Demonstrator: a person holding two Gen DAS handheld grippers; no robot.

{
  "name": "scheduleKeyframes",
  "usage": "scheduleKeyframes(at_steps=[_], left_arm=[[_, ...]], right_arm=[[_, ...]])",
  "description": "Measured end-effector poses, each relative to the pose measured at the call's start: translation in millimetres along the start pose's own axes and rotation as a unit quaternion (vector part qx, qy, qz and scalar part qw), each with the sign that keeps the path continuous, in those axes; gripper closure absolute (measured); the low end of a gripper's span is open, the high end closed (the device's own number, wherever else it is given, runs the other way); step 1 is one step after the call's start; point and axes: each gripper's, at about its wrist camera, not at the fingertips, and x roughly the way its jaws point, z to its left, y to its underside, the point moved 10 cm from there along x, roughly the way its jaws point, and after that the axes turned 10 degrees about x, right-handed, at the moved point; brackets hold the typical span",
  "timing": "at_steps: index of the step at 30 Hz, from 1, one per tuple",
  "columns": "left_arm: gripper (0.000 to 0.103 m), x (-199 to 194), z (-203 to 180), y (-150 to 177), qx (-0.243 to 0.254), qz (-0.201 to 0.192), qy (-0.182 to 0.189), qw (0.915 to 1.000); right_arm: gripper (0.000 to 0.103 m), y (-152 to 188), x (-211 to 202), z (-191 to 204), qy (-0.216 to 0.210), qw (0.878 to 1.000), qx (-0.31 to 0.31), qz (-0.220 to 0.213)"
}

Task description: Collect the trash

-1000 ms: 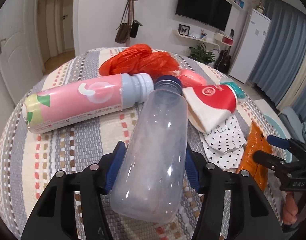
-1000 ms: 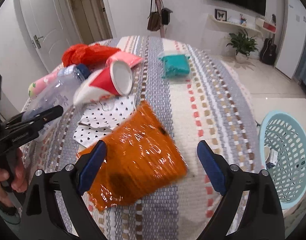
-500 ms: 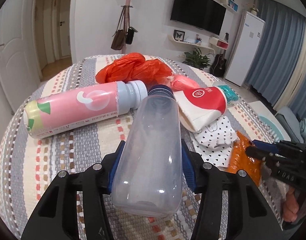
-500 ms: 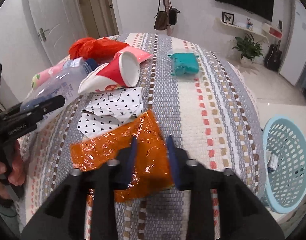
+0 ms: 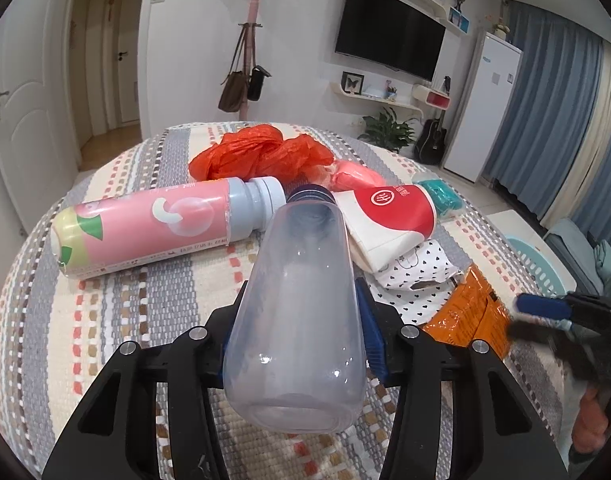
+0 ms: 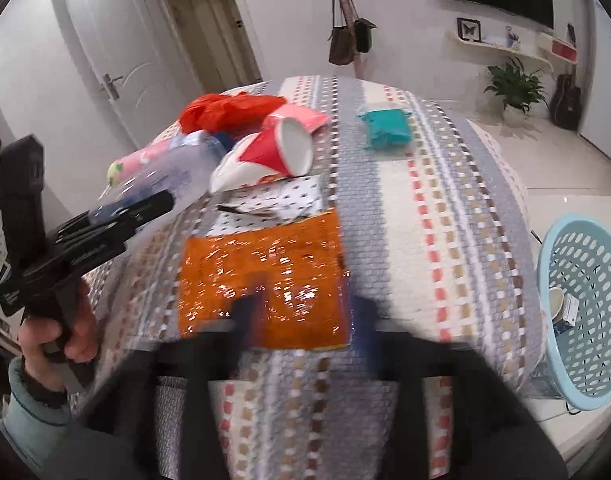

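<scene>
My left gripper (image 5: 299, 328) is shut on a clear plastic bottle (image 5: 301, 304) with a dark blue cap, held just above the striped tablecloth (image 5: 117, 312). My right gripper (image 6: 301, 316) is blurred and stands at the near edge of an orange foil wrapper (image 6: 265, 276); its fingers are apart around the wrapper's lower part. The wrapper also shows in the left wrist view (image 5: 469, 312), with the right gripper (image 5: 541, 316) beside it. A light blue basket (image 6: 585, 312) stands on the floor at the right, with some trash inside.
On the cloth lie a pink bottle (image 5: 153, 228), a red plastic bag (image 5: 261, 152), a red and white paper cup (image 5: 389, 216), a pink packet (image 5: 353, 176), a teal packet (image 6: 385, 128) and heart-print paper (image 5: 413, 276). The left gripper shows in the right wrist view (image 6: 117, 216).
My left gripper has lifted the clear bottle slightly and tilted up. My right gripper closed toward the orange wrapper, then its fingers spread again as it pulled back over the wrapper's near edge.
</scene>
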Motion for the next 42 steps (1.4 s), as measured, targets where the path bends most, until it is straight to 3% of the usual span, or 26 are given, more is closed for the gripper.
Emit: scheduleKeyframes(at_steps=[2,8,12,16,19,21,22,23,27,35,42], left_arm=[[0.056,-2,2,0,-0.004,-0.003,0.002,1.0],[0.056,-4,4,1,-0.011,-0.009,0.011,0.9998],[0.056,-4,4,0,-0.014,-0.012,0.015,0.9997],[0.056,-5,6,0,-0.018,-0.015,0.021,0.9995],[0.056,-5,6,-1,-0.019,-0.016,0.023,0.9994],[0.056,-5,6,-1,-0.019,-0.016,0.023,0.9994],[0.056,-5,6,-1,-0.018,-0.016,0.023,0.9994],[0.056,-5,6,-1,-0.017,-0.017,0.023,0.9995],[0.057,-8,2,-3,-0.009,-0.021,0.019,0.9996],[0.057,-23,-18,-8,-0.038,-0.039,0.072,0.9959],[0.058,-38,-45,-24,-0.026,-0.058,0.092,0.9937]], right_arm=[[0.021,4,-3,13,0.004,1.0,-0.02,-0.012],[0.017,17,9,49,0.001,0.999,-0.044,0.015],[0.013,24,27,51,0.073,0.994,-0.072,0.024],[0.014,27,39,41,0.111,0.991,-0.074,0.029],[0.028,21,37,34,0.109,0.992,-0.057,0.025],[0.049,18,35,31,0.109,0.992,-0.055,0.022],[0.055,16,33,30,0.107,0.993,-0.054,0.022],[0.069,15,31,30,0.103,0.993,-0.052,0.023],[0.09,11,25,22,0.086,0.996,-0.032,0.02],[0.097,-14,-17,-1,0.075,0.997,-0.005,-0.031],[0.099,-36,-45,-16,0.059,0.996,0.017,-0.063]])
